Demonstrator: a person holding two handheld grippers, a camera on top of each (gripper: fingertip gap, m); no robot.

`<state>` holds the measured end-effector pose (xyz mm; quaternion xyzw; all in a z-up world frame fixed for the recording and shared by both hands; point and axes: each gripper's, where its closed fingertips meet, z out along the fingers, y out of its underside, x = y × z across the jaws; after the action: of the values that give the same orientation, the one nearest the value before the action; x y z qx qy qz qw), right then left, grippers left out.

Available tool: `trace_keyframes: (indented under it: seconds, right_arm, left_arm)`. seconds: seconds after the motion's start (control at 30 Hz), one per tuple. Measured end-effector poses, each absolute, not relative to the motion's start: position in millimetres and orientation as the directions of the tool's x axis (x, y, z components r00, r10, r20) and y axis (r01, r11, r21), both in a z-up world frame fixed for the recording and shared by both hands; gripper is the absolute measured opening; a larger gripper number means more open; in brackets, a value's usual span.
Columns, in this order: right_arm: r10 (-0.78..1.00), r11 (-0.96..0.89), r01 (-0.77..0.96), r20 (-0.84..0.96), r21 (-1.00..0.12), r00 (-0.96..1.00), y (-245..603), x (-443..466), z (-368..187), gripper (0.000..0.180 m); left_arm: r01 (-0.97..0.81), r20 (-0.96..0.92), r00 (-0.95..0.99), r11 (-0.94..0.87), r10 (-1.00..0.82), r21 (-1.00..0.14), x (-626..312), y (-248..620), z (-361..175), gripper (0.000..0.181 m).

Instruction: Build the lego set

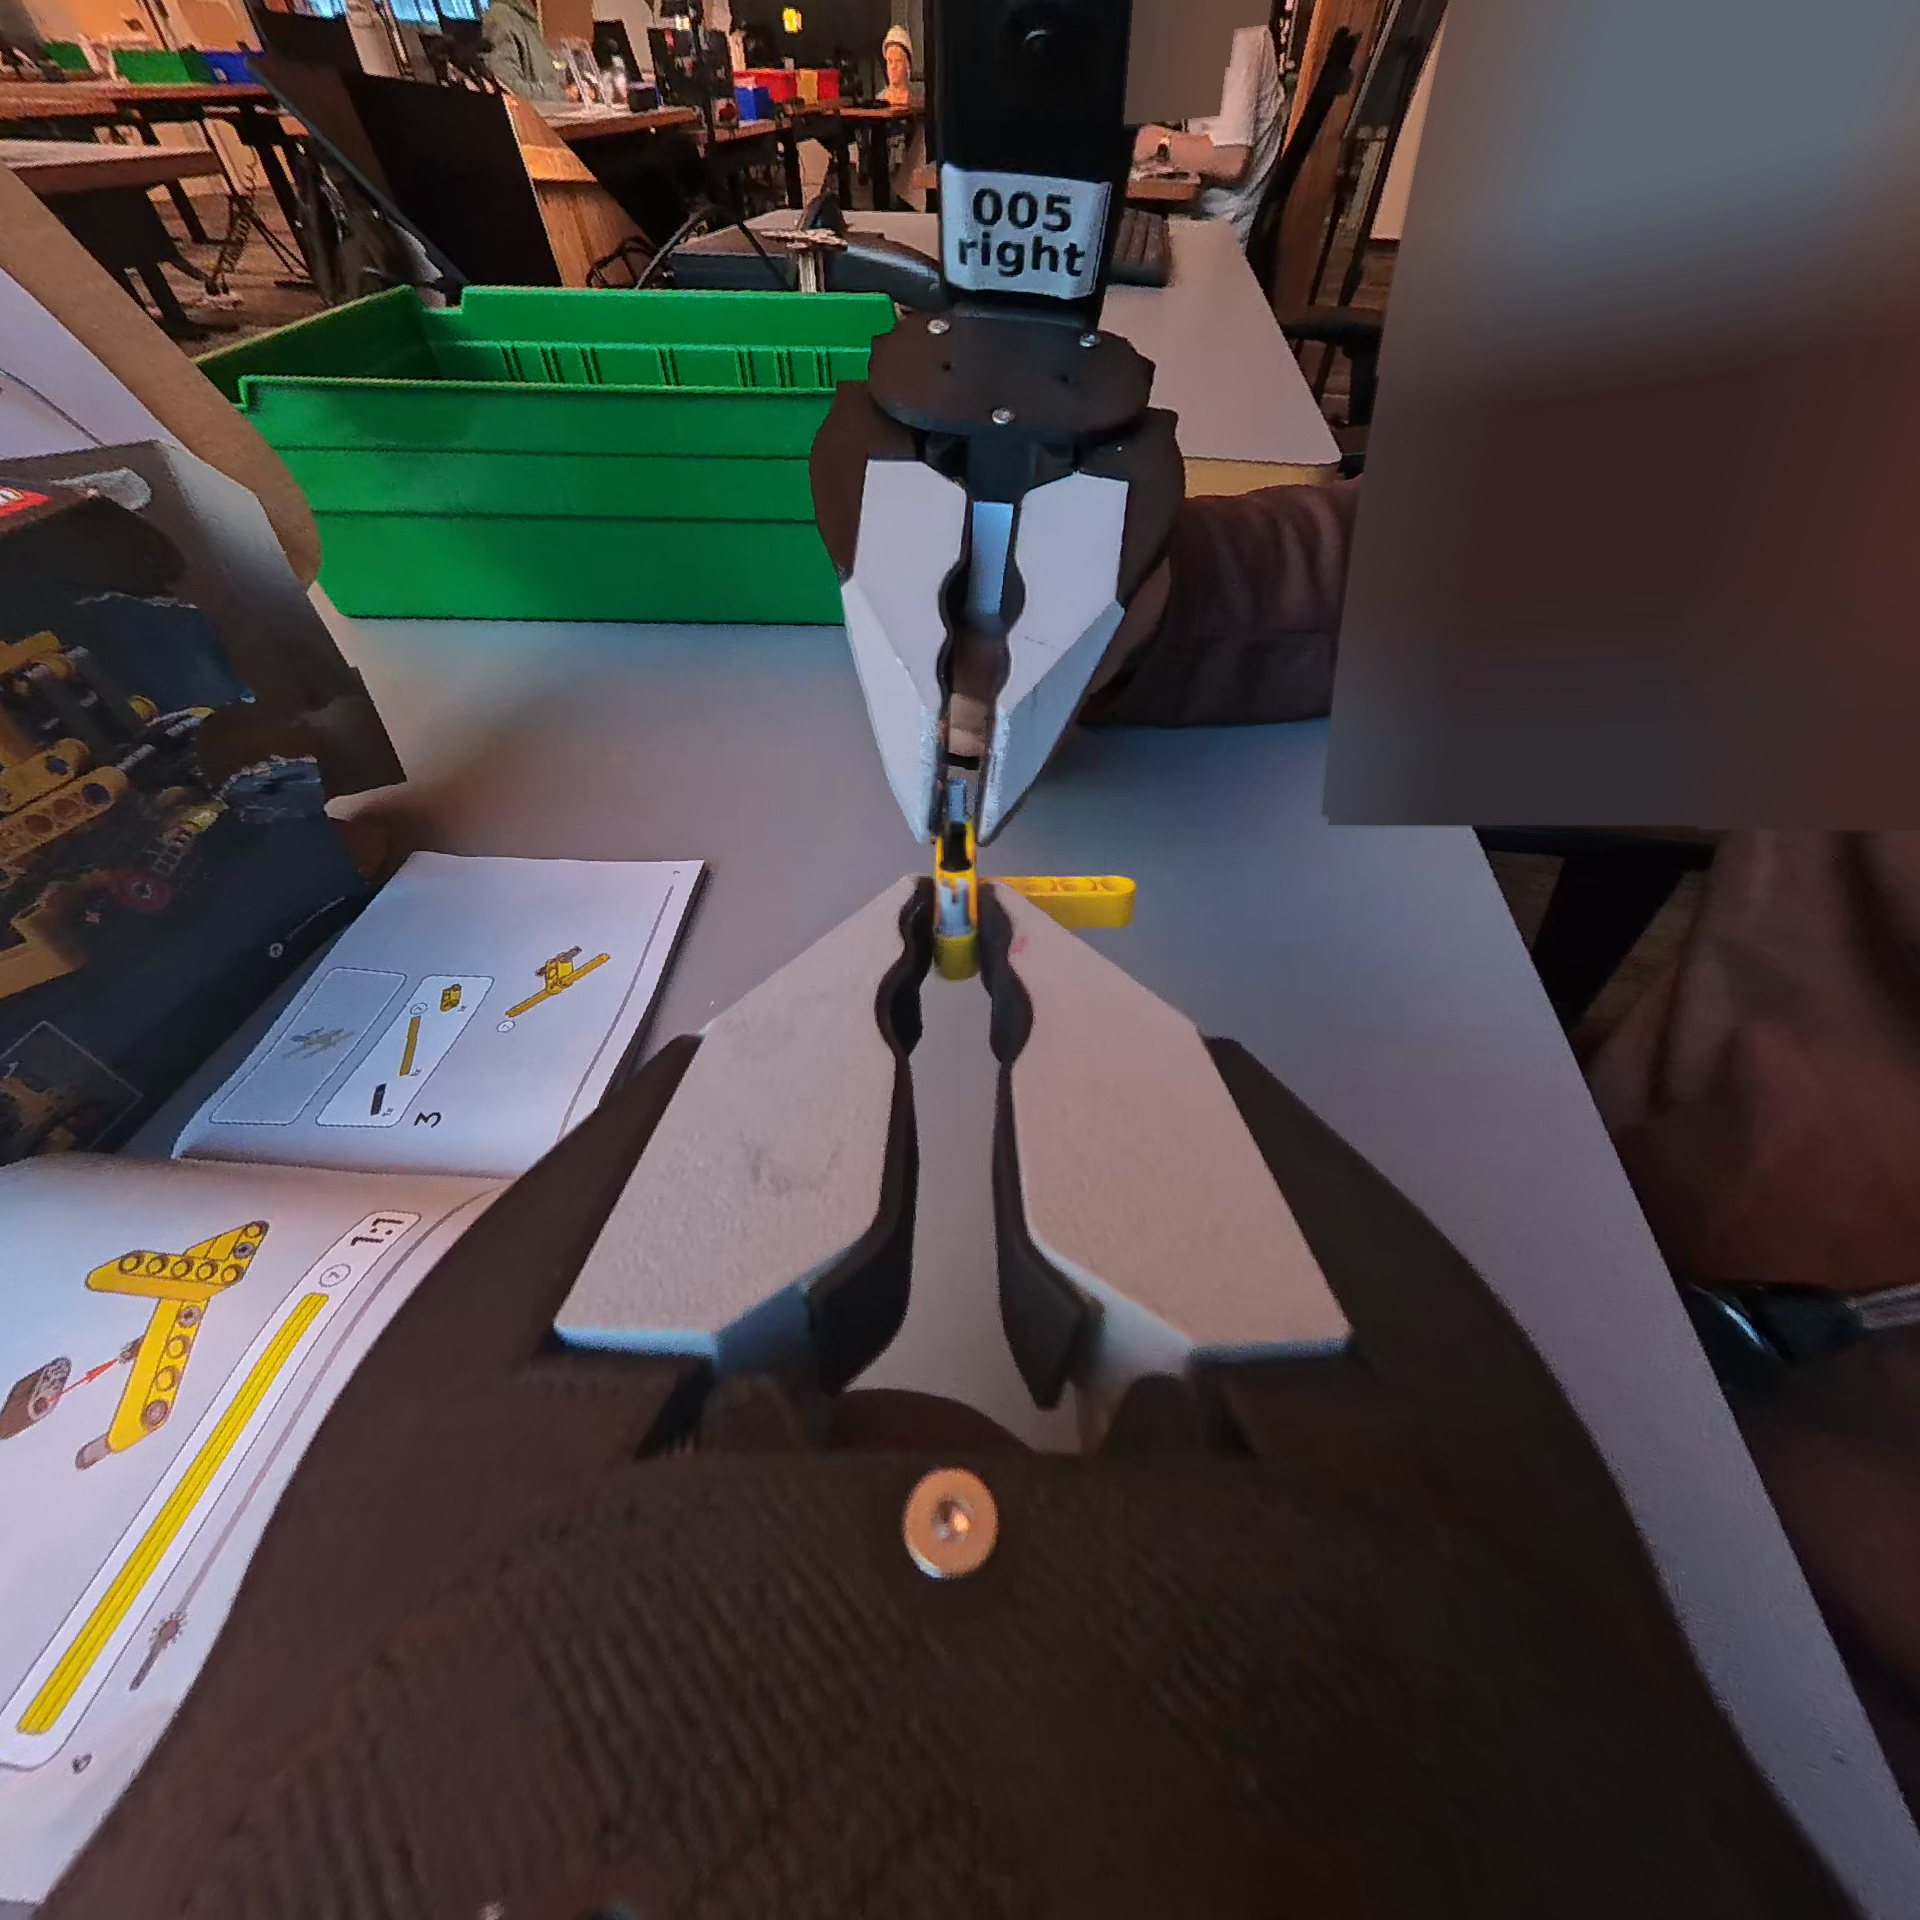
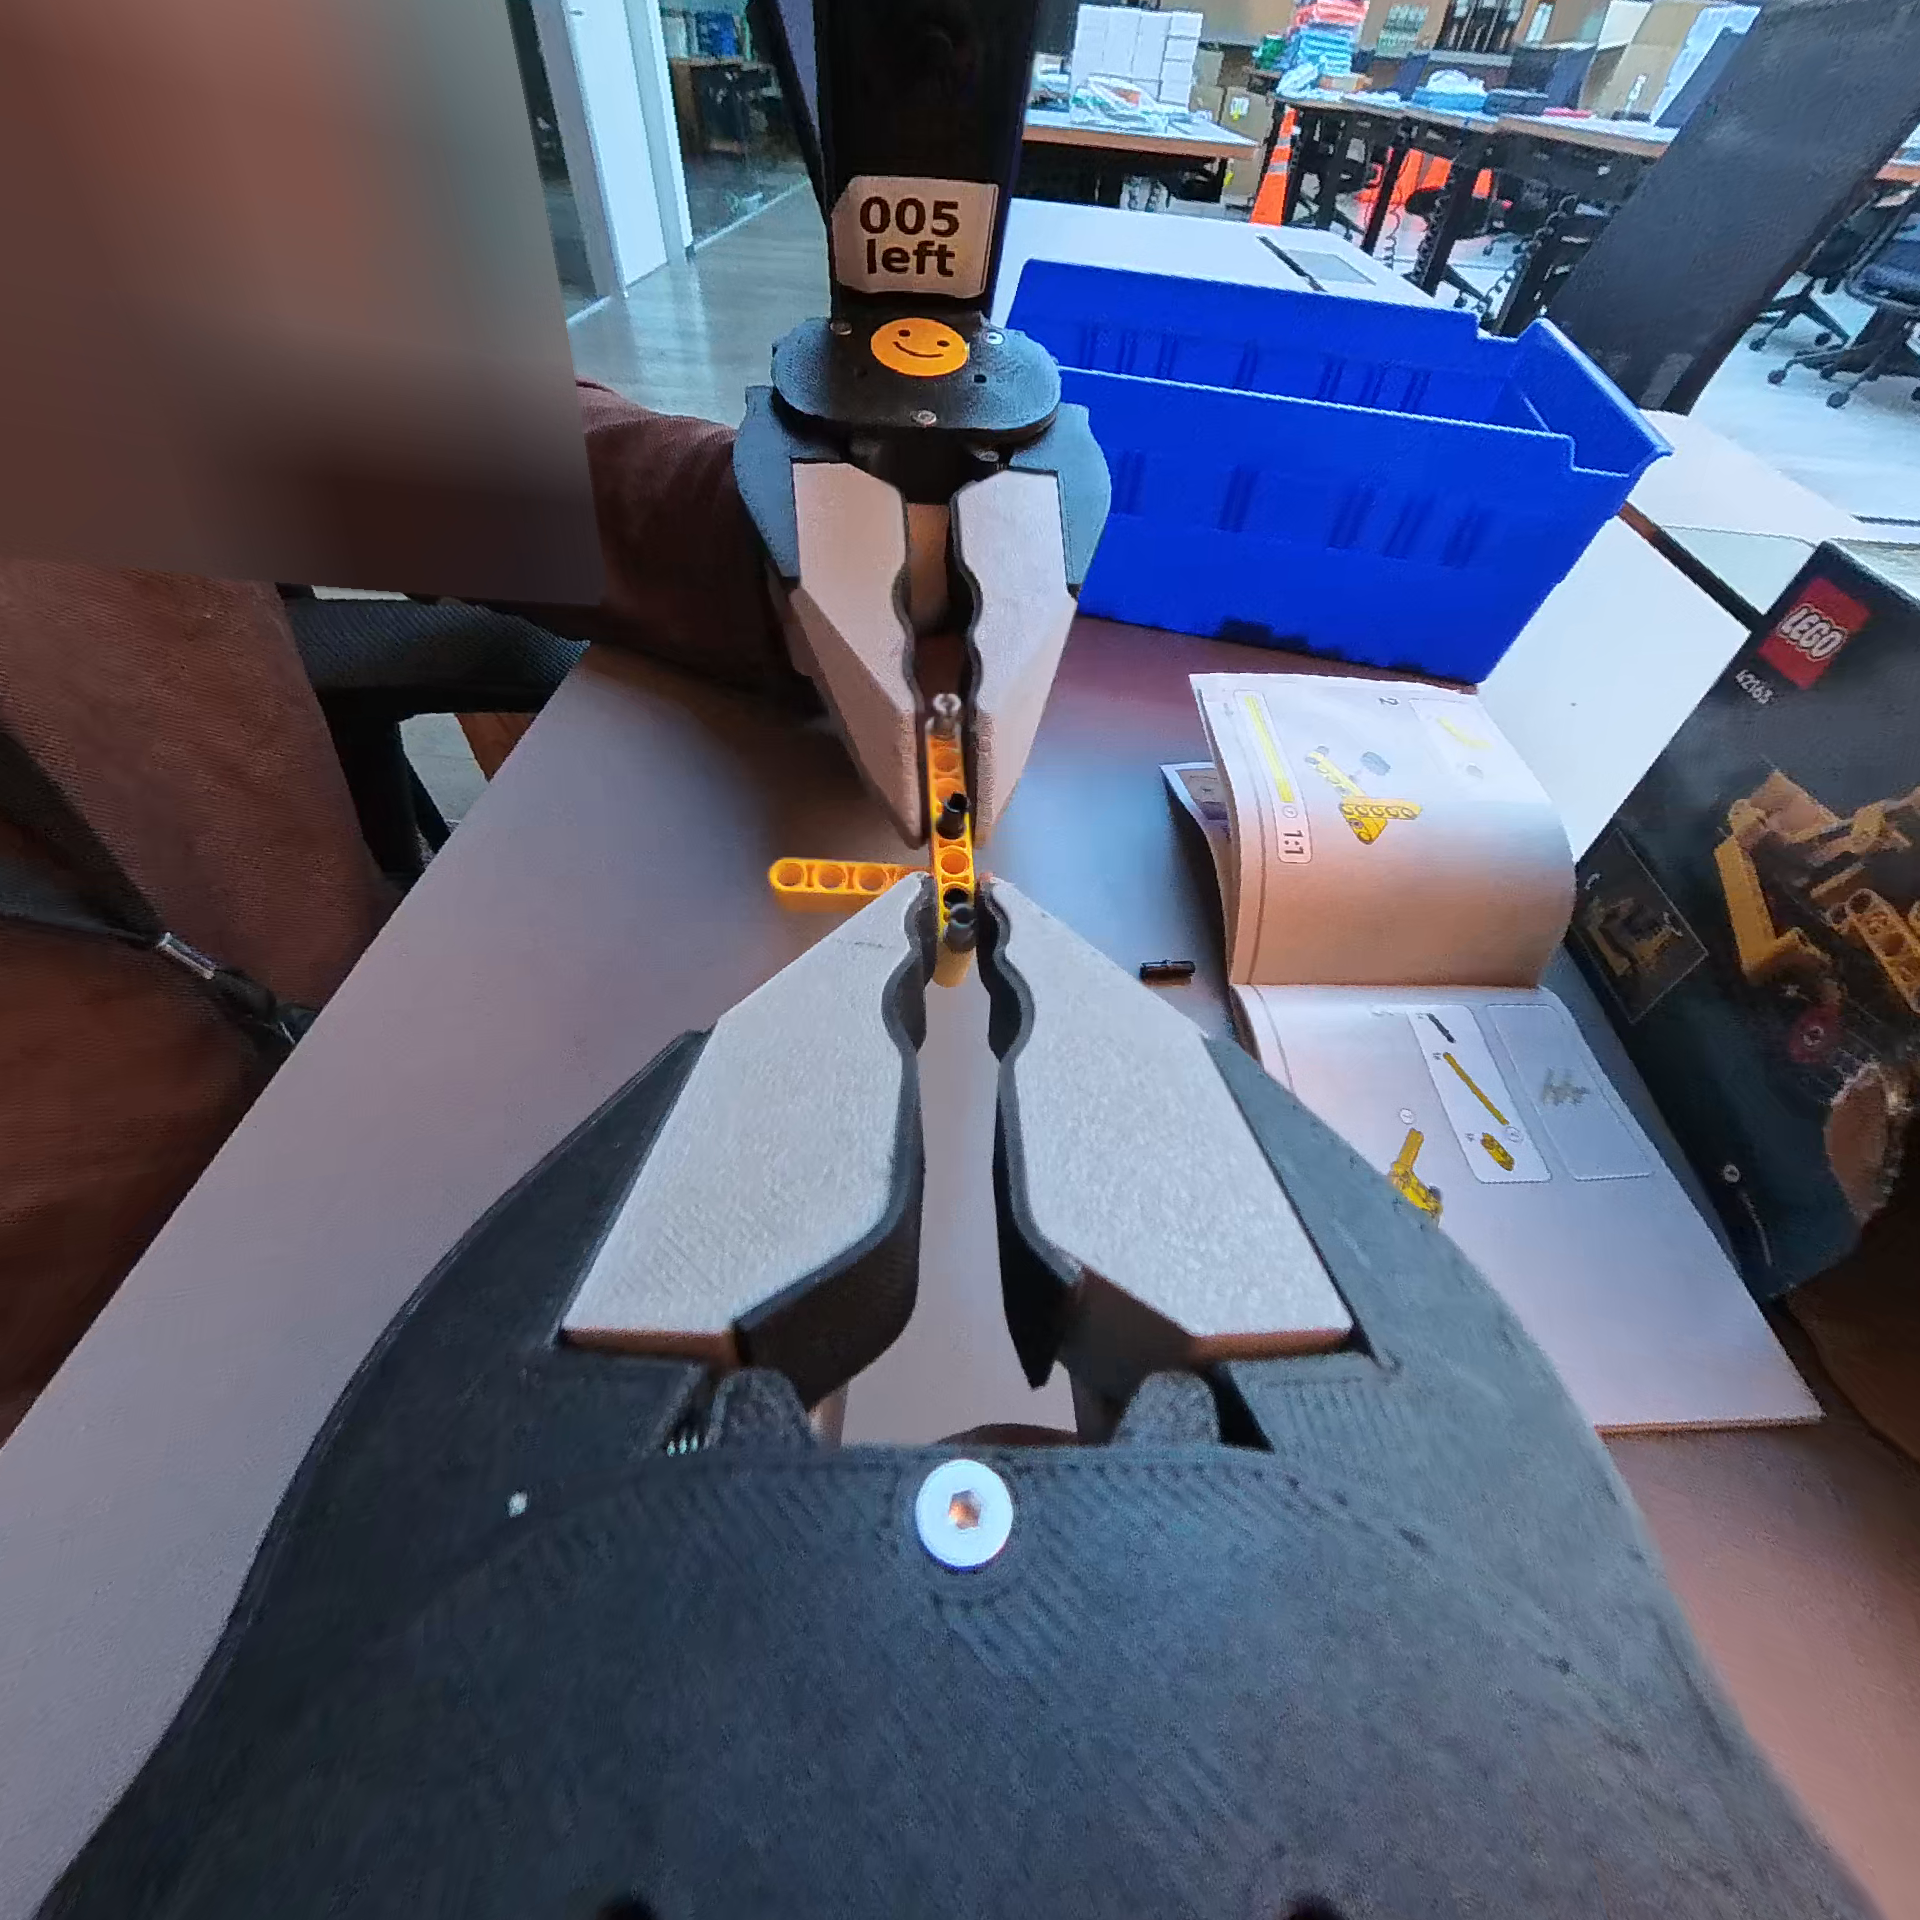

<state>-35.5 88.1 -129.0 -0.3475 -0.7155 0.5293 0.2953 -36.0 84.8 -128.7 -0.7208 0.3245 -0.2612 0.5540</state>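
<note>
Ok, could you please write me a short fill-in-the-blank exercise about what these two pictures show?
1. Both hand-held grippers pinch one ___ beam between them.
2. A second yellow beam lies flat on the ___.
3. The storage bin behind the left hand-held gripper is ___.
4. The small black pin lies beside the open ___.

Missing words: yellow; table; blue; booklet

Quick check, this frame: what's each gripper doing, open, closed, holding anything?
Left gripper: closed on one end of the yellow beam.
Right gripper: closed on the other end of the same beam.
</note>
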Motion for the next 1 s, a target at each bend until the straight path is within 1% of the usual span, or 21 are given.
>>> trace_keyframes:
  seconds: [0.13, 0.3, 0.37, 0.47, 0.57, 0.63, 0.77, 0.8, 0.87, 0.93, 1.0]
  right_arm:
    - [0.811, 0.227, 0.198, 0.072, -0.954, -0.58, 87.3, -36.7, -134.4, 0.004]
    - [0.829, 0.273, 0.252, 0.094, -0.929, -0.551, 103.3, -34.1, -142.4, 0.008]
    - [0.849, 0.295, 0.312, 0.098, -0.903, -0.519, 114.9, -33.6, -150.3, 0.014]
    - [0.877, 0.33, 0.431, 0.104, -0.84, -0.469, 131.1, -33.2, -170.6, 0.017]
    - [0.874, 0.349, 0.501, 0.082, -0.792, -0.479, 131.3, -31.0, -189.7, 0.015]
    - [0.877, 0.374, 0.537, 0.1, -0.756, -0.47, 134.0, -32.0, -201.1, 0.013]
    - [0.865, 0.423, 0.555, 0.137, -0.716, -0.482, 133.7, -31.6, -212.5, 0.008]
    - [0.864, 0.424, 0.549, 0.141, -0.72, -0.483, 132.9, -32.3, -211.6, 0.005]
    - [0.861, 0.432, 0.547, 0.149, -0.717, -0.486, 133.3, -32.1, -212.0, 0.005]
    - [0.856, 0.434, 0.534, 0.148, -0.725, -0.495, 131.0, -31.7, -210.2, 0.011]
    - [0.86, 0.429, 0.535, 0.147, -0.728, -0.489, 131.8, -32.1, -208.7, 0.012]
  left_arm:
    - [-0.179, 0.019, 0.652, -0.177, -0.758, -0.968, -37.2, 85.3, -129.2, 0.005]
    - [-0.231, -0.005, 0.683, -0.208, -0.731, -0.95, -45.0, 92.0, -143.1, 0.005]
    - [-0.245, -0.012, 0.697, -0.222, -0.717, -0.944, -48.3, 94.8, -146.7, 0.005]
    - [-0.28, -0.051, 0.708, -0.214, -0.704, -0.936, -52.0, 96.5, -149.5, 0.005]
    - [-0.325, -0.09, 0.709, -0.211, -0.7, -0.922, -52.9, 97.1, -154.2, 0.005]
    - [-0.331, -0.095, 0.706, -0.209, -0.702, -0.92, -52.2, 96.7, -154.6, 0.005]
    - [-0.335, -0.096, 0.709, -0.214, -0.699, -0.918, -53.4, 97.2, -155.6, 0.005]
    - [-0.336, -0.097, 0.708, -0.213, -0.699, -0.917, -53.4, 97.2, -155.8, 0.005]
    - [-0.342, -0.099, 0.707, -0.215, -0.7, -0.915, -52.9, 97.2, -156.8, 0.005]
    - [-0.345, -0.101, 0.706, -0.215, -0.701, -0.914, -52.6, 97.0, -157.1, 0.005]
    - [-0.345, -0.101, 0.705, -0.215, -0.702, -0.914, -52.6, 97.0, -157.2, 0.005]
